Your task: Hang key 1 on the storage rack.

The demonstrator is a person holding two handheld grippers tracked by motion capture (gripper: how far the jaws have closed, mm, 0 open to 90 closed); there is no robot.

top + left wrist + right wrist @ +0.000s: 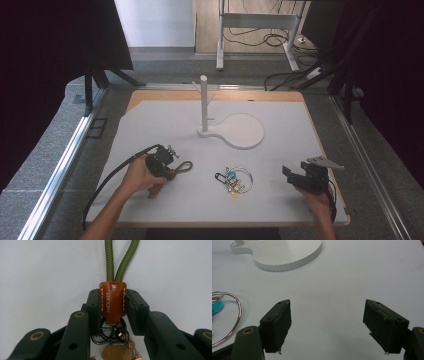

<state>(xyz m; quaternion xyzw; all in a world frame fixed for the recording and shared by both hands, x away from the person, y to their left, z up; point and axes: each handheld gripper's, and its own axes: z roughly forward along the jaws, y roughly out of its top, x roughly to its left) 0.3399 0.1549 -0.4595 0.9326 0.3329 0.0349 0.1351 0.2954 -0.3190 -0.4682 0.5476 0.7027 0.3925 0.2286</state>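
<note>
Left gripper [113,305] clamped on leather tab [113,302] of keychain, green cord loop [122,258] running straight ahead; right gripper [327,326] agape, key ring bunch [231,178] lying between both, nearer neither.

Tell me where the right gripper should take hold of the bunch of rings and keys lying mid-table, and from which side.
Grip the large wire ring on the side nearest the right gripper, coming in low from the person's right. That arc lies bare on the white table, clear of the teal tag and the cluster of smaller pieces, so open jaws could probably straddle the thin wire.
</note>
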